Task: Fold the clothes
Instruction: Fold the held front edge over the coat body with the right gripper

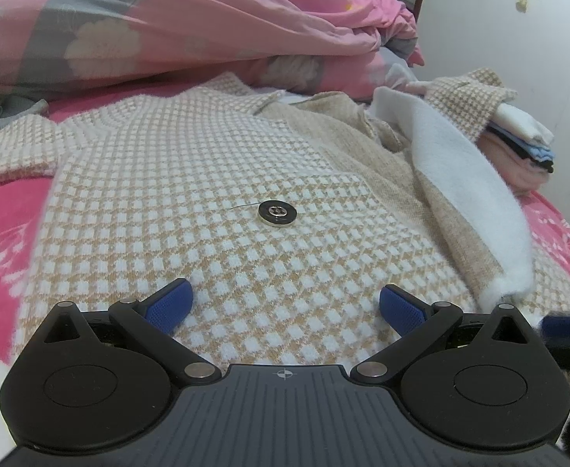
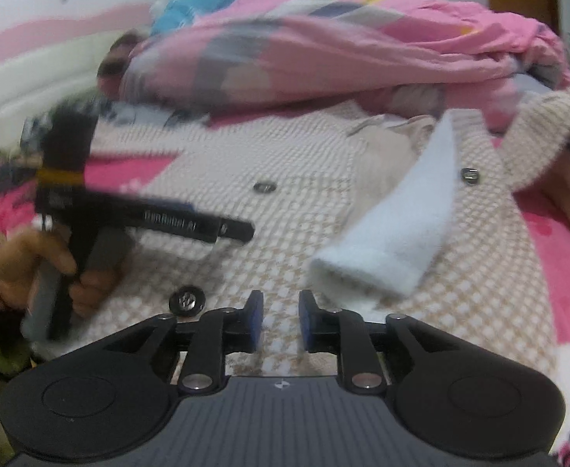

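Checked cardigan [image 1: 191, 179] spread on bed [image 1: 0, 214], front panel turned back, white lining [image 1: 463, 194] showing. Left tool [image 1: 285, 307] released, wide, over cloth. Right tool [image 2: 281, 321] narrowly parted, grasping nothing. Folded stack [image 1: 518, 148] alongside. Cardigan itself unfolded; folding left.

Left hand-held gripper [image 1: 285, 307] gapes wide; right hand-held gripper [image 2: 281, 321] narrowly parted, empty.

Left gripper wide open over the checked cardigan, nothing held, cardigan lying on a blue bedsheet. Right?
Not quite: the bedsheet is pink with a white print, not blue, as the left wrist view shows. The rest holds: the left gripper is wide open over the checked cardigan, with nothing between its fingers.
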A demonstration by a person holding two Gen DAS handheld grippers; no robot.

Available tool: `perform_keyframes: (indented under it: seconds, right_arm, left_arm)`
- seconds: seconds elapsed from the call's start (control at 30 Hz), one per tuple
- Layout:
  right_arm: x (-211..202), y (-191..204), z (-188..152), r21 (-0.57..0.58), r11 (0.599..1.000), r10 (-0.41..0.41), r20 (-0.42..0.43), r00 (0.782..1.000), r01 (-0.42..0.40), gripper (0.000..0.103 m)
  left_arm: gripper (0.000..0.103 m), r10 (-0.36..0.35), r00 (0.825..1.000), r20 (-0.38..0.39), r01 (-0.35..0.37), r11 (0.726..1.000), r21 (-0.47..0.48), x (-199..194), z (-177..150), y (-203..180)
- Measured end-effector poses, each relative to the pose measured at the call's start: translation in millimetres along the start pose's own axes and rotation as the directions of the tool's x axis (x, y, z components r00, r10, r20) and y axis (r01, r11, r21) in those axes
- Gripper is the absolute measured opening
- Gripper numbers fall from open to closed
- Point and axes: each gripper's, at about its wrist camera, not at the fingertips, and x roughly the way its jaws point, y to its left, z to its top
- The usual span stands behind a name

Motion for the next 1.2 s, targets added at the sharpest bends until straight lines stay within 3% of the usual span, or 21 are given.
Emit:
perform_keyframes:
  seconds: [0.07,0.1,0.2,0.33,0.43,0.53,0.63,0.77,0.8,0.87,1.07,1.2]
  right_arm:
    - [-12.9,-6.6,0.9,0.054,0.999,-0.008,0.038,0.999,0.006,0.049]
    - [-17.9,-12.4,1.8,0.092,0.996,-0.01,0.062,0.998,0.004,0.052]
    - [-18.0,-42.5,3.7,0.266,0.964,-0.018,0.116,0.993,-0.014,0.056]
    - [0.5,-79.3,2.5,0.454,0.89,-0.019,0.129,0.991,-0.042,0.06]
    - [20.6,-100.2,-0.1,0.555,0.826,0.027,0.129,0.991,-0.095,0.06]
    - [35.3,-108.9,-0.4,0.59,0.795,0.076,0.136,0.988,-0.143,0.061]
    - [39.4,-101.7,1.4,0.561,0.812,0.102,0.134,0.986,-0.16,0.057]
    - [40.9,-85.8,5.7,0.505,0.847,0.117,0.127,0.985,-0.165,0.026]
    - [41.1,-80.6,7.7,0.487,0.859,0.11,0.127,0.986,-0.158,0.025]
    - [40.6,-71.0,11.6,0.454,0.878,0.099,0.132,0.986,-0.149,0.011]
    - [42.2,-34.4,28.5,0.299,0.949,0.07,0.121,0.99,-0.103,0.007]
    - [52.0,-6.8,32.1,0.179,0.981,0.062,0.069,0.996,-0.074,0.01]
  left_arm:
    - [0.103,0.0,1.0,0.0,0.0,1.0,0.0,0.0,0.1,0.0]
    - [0.103,0.0,1.0,0.0,0.0,1.0,-0.001,0.0,0.1,0.0]
    - [0.103,0.0,1.0,0.003,0.0,1.0,-0.004,-0.1,-0.3,-0.3]
    - [0.103,-0.002,1.0,0.004,0.002,1.0,-0.006,0.4,-0.4,-0.5]
    - [0.103,-0.007,1.0,0.007,0.007,1.0,-0.012,0.3,-0.8,0.4]
    - [0.103,-0.013,1.0,0.013,0.013,1.0,-0.02,-0.4,-1.2,1.3]
    - [0.103,-0.021,1.0,0.021,0.021,1.0,-0.023,-0.6,-2.0,3.0]
    - [0.103,-0.039,0.999,0.035,0.04,0.998,-0.042,-2.4,-3.2,6.2]
    - [0.103,-0.045,0.998,0.038,0.047,0.998,-0.05,-2.7,-3.2,7.5]
    - [0.103,-0.064,0.997,0.044,0.067,0.995,-0.07,-4.2,-3.1,11.3]
    - [0.103,-0.148,0.987,0.056,0.155,0.977,-0.147,-12.6,-0.6,29.0]
    - [0.103,-0.221,0.971,0.087,0.236,0.938,-0.254,-18.9,0.8,48.5]
